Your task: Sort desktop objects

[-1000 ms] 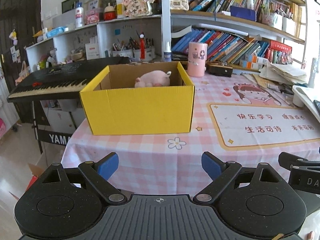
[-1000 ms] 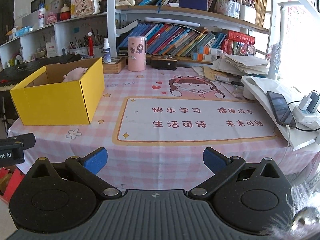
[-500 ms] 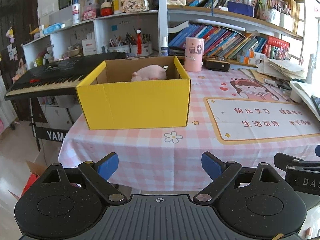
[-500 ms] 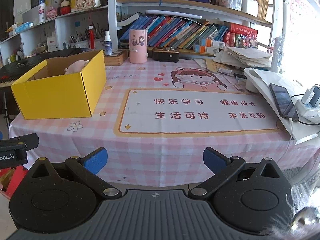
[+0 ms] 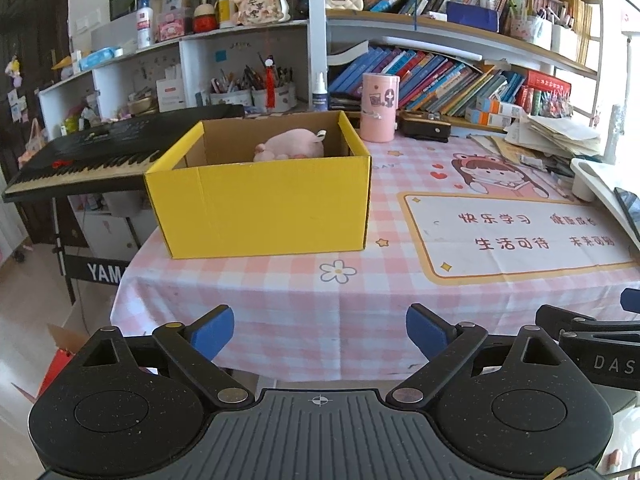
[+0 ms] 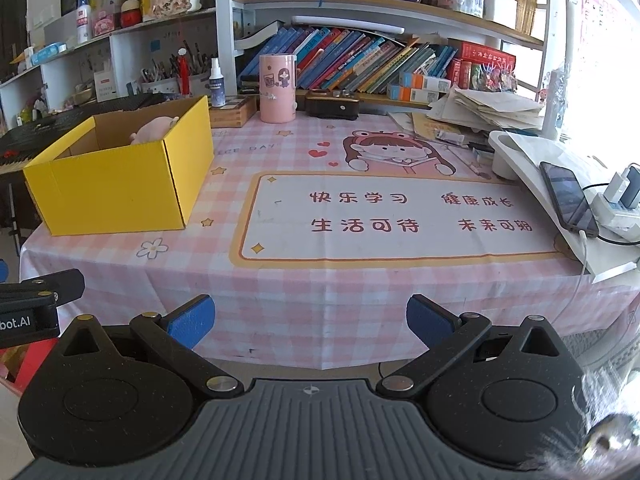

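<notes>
A yellow cardboard box [image 5: 264, 204] stands on the pink checked tablecloth [image 5: 304, 296] at the table's left end. A pink plush pig [image 5: 290, 146] lies inside it; the box [image 6: 120, 188] and pig [image 6: 154, 128] also show in the right wrist view. My left gripper [image 5: 320, 330] is open and empty, held off the table's front edge, well short of the box. My right gripper [image 6: 310, 318] is open and empty, in front of the table's middle. Part of the right gripper [image 5: 592, 344] shows at the right of the left wrist view.
A pink cylindrical cup [image 6: 277, 88], a dark case [image 6: 332, 105] and a spray bottle [image 6: 217, 84] stand at the table's back. A phone [image 6: 568, 198] and chargers [image 6: 620, 196] lie at the right. A keyboard [image 5: 104, 148] stands left of the table. Bookshelves stand behind.
Both grippers have drawn back from the table and risen a little; the box and table look farther away. Both stay open and empty.
</notes>
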### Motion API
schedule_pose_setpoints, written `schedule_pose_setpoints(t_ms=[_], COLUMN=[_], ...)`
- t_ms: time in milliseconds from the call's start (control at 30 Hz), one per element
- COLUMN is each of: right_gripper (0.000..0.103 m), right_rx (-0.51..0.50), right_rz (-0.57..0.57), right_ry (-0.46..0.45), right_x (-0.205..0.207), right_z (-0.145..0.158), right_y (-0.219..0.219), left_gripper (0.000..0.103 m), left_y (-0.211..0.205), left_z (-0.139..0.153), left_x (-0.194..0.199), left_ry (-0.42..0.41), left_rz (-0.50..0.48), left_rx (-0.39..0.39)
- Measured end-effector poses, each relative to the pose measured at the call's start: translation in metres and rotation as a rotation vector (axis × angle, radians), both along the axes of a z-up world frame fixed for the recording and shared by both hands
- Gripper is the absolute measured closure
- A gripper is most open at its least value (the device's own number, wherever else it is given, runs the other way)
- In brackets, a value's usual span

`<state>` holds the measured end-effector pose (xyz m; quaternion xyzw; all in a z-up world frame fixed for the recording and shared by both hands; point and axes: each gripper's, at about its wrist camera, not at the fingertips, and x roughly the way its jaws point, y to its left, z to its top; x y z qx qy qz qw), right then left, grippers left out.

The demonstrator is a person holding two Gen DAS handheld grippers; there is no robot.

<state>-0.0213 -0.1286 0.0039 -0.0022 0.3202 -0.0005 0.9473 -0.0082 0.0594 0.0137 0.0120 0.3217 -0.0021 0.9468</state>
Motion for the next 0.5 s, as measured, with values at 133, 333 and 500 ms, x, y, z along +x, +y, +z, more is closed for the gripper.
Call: schedule_pose_setpoints(t_ms=[133,333,500], right_gripper=[0.000,0.000,0.000], right_rx=[0.001,0.001,0.001], right_rz=[0.003,0.004,0.003], right_ry=[0.002,0.002,0.003], right_x=[-0.0012,-0.0010,-0.0009], right_z=[-0.0026,-0.0023,-0.0020], right_y=[0.0010,0.0012,0.0013], left_gripper=[0.008,0.008,0.007], left_y=[0.0003,0.0003,-0.0012], left_z=[-0.0005,-0.0012,-0.0018], left_x=[0.0008,0.0019,0.0021], left_ry=[0.007,0.015,0.019], left_rz=[0.006,0.006,0.004], left_rx=[-0.008,-0.014,-0.015])
